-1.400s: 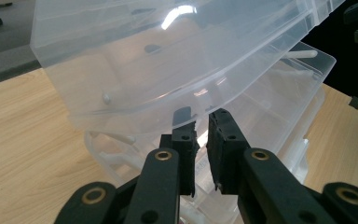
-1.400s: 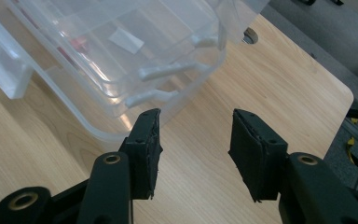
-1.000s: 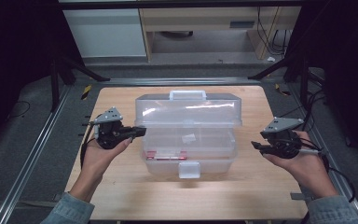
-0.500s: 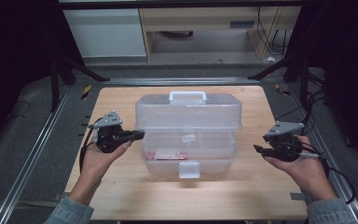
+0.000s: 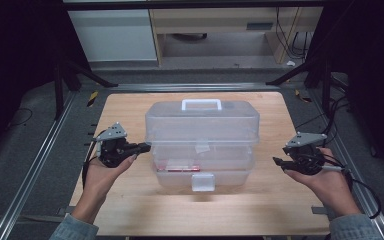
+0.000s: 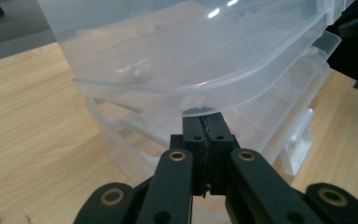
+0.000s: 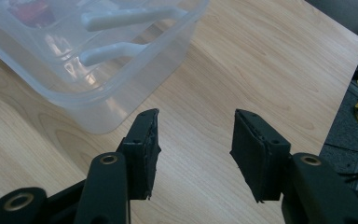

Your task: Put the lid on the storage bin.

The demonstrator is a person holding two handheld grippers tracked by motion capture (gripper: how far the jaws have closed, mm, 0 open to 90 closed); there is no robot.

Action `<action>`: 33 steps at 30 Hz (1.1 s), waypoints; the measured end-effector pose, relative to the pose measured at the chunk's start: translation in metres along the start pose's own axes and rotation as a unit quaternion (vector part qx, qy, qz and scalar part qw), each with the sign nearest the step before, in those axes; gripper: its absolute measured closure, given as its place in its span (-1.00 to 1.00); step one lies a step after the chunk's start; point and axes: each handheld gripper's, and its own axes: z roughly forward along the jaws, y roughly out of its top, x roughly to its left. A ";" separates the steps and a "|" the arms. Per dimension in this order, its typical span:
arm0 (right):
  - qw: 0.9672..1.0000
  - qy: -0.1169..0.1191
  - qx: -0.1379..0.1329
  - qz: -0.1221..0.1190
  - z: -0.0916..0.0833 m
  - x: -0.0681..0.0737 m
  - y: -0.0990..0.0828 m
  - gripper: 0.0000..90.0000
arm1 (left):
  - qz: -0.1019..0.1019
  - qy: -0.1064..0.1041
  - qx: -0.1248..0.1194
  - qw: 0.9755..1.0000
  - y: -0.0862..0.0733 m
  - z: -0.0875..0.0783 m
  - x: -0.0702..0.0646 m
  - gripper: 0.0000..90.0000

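My left gripper (image 5: 142,147) is closed empty at the box (image 5: 202,145); my right gripper (image 5: 279,163) hangs half open over the table (image 5: 130,210).

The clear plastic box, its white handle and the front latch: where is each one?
clear plastic box (image 5: 202,122): high view, on its lid.
white handle (image 5: 201,104): high view, on the top bar.
front latch (image 5: 203,182): high view, on the flap's middle.
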 end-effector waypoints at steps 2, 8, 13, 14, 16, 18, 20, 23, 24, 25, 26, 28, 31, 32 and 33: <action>1.000 0.000 0.001 0.000 0.000 0.000 0.000 0.13 | -0.002 -0.001 0.001 1.000 -0.002 0.000 0.001 0.98; 1.000 0.001 0.001 0.002 0.001 0.000 -0.001 0.13 | -0.004 -0.001 0.001 1.000 -0.006 -0.001 0.001 0.98; 1.000 0.002 0.003 0.004 0.003 0.000 -0.004 0.12 | -0.007 -0.002 0.003 1.000 -0.009 0.000 0.001 0.98; 1.000 0.003 0.003 0.005 0.004 0.000 -0.004 0.12 | -0.007 -0.002 0.003 1.000 -0.009 0.000 0.001 0.98; 1.000 0.004 0.004 0.007 0.005 0.000 -0.005 0.12 | -0.008 -0.002 0.004 1.000 -0.011 0.001 0.001 0.98; 1.000 0.004 0.004 0.008 0.006 0.000 -0.006 0.12 | -0.007 -0.002 0.007 1.000 -0.012 0.001 0.001 0.98; 1.000 0.004 0.004 0.009 0.007 0.001 -0.007 0.11 | -0.008 -0.003 0.008 1.000 -0.014 0.002 0.001 0.98; 1.000 0.004 0.006 0.010 0.008 0.001 -0.007 0.10 | -0.009 -0.006 0.011 1.000 -0.018 0.003 0.000 0.98; 1.000 0.004 0.005 0.010 0.009 0.001 -0.007 0.10 | -0.009 -0.007 0.013 1.000 -0.019 0.003 0.001 0.98; 1.000 0.005 0.006 0.010 0.009 0.001 -0.007 0.10 | -0.010 -0.007 0.013 1.000 -0.020 0.004 0.000 0.98; 1.000 0.005 0.005 0.010 0.009 0.001 -0.007 0.10 | -0.011 -0.007 0.013 1.000 -0.021 0.004 0.000 0.98; 1.000 0.006 0.004 0.011 0.010 0.001 -0.007 0.10 | -0.010 -0.007 0.014 1.000 -0.022 0.004 0.000 0.98; 1.000 0.006 0.003 0.011 0.011 0.000 -0.008 0.10 | -0.008 -0.007 0.017 1.000 -0.024 0.003 -0.001 0.98; 1.000 0.007 0.005 0.012 0.012 0.000 -0.008 0.10 | -0.008 -0.007 0.017 1.000 -0.025 0.003 -0.001 0.98; 1.000 0.007 0.007 0.013 0.013 0.000 -0.008 0.10 | -0.007 -0.007 0.019 1.000 -0.026 0.003 -0.001 0.98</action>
